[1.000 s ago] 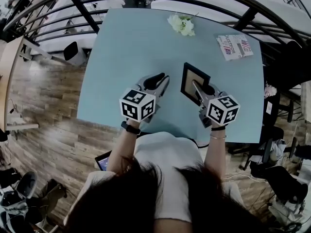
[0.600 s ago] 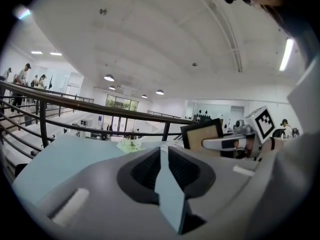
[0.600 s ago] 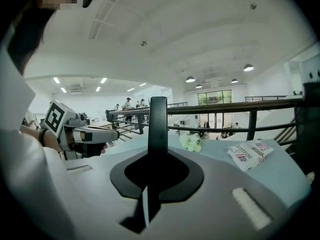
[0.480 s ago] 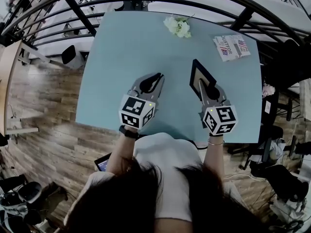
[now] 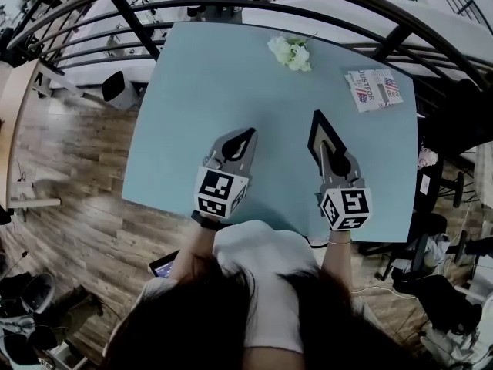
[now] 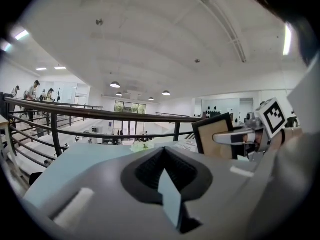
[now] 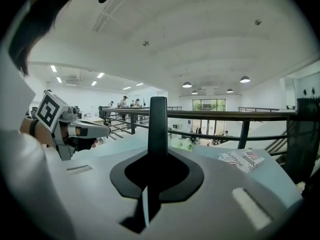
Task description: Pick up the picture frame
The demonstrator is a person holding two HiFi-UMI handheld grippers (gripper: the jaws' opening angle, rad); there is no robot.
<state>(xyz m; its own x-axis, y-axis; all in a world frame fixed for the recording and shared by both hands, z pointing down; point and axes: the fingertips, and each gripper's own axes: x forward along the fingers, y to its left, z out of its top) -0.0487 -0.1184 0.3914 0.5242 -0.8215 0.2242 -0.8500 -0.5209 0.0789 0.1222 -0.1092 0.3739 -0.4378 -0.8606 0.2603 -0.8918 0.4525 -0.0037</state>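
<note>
Head view: the right gripper (image 5: 325, 151) is clamped on the picture frame (image 5: 318, 128). The frame is clear of the blue table (image 5: 200, 75) and tipped almost onto its edge. One second ago it lay flatter and showed more of its face. The left gripper (image 5: 248, 136) has its jaws together and empty, beside the frame but apart from it. The flowers (image 5: 291, 51) and the leaflet (image 5: 373, 89) are unmoved at the far edge.

Left gripper view: the jaw tips meet with nothing between them. Only this view shows the frame's broad side, a tan panel in a dark border, with a right gripper finger across it.

Right gripper view: the frame is seen edge-on, a dark upright bar pinched between the jaws. The left gripper is off to the left and the leaflet to the right.
</note>
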